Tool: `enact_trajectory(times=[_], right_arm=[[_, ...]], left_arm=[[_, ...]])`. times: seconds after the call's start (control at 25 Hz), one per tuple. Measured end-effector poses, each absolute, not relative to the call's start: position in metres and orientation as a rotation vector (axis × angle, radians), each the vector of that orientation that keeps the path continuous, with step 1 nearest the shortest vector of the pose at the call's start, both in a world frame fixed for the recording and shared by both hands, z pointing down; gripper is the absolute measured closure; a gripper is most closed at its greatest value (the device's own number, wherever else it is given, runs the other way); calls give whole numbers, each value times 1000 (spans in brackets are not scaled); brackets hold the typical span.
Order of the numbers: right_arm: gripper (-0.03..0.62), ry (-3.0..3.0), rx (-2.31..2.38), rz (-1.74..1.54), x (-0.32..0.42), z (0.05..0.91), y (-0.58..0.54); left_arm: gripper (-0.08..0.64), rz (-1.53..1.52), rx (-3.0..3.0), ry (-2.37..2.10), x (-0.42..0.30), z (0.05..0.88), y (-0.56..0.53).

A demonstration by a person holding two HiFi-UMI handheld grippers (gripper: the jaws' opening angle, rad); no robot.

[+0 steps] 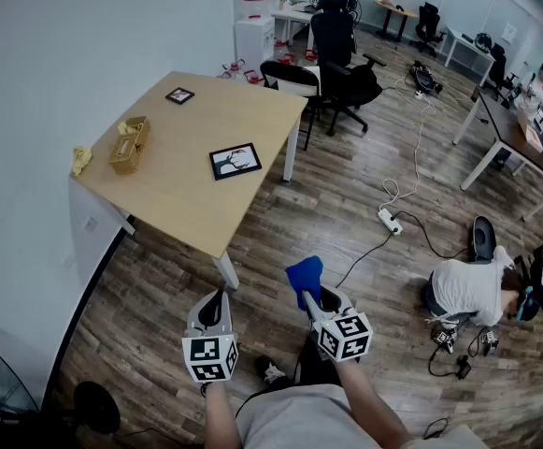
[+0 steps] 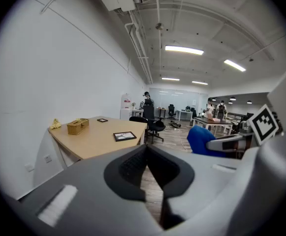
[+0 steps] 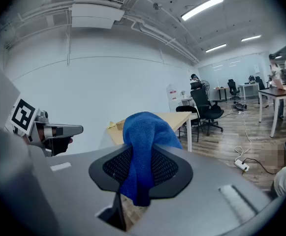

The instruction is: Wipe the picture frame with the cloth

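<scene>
A black picture frame point(image 1: 235, 161) lies flat on the wooden table point(image 1: 182, 195), near its right edge; it also shows small in the left gripper view point(image 2: 124, 136). My right gripper point(image 1: 308, 299) is shut on a blue cloth point(image 1: 305, 276) that sticks up between its jaws point(image 3: 143, 146). My left gripper point(image 1: 217, 301) is shut with nothing in it point(image 2: 147, 157). Both grippers hang over the floor, well short of the table's near corner.
A smaller frame point(image 1: 179, 94), a woven tissue box point(image 1: 129, 145) and a yellow rag point(image 1: 81, 160) also sit on the table. Black office chairs point(image 1: 341, 73) stand behind it. A power strip with cable point(image 1: 389, 220) and a crouching person point(image 1: 472, 288) are on the floor to the right.
</scene>
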State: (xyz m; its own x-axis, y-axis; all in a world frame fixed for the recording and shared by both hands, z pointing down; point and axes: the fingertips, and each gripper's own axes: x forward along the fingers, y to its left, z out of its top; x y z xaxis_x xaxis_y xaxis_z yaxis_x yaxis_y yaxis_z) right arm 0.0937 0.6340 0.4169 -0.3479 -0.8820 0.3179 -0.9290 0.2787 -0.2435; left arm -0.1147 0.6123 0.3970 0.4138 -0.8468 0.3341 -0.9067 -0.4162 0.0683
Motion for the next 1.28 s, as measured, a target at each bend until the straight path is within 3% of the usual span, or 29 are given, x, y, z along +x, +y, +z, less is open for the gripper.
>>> enact_trajectory(times=[0.52,0.88,1.28], right_arm=[[497,-2425,1753,633,108,423,610],[495,-2483,1682,688,112,428,518],[495,-2539,1632,665,177,434,363]], left_arm=[[508,364,2430,-1500,-105,407,584],[508,399,2394,-1507,-93,413,509],[508,420,2342,-1535,-60,416,359]])
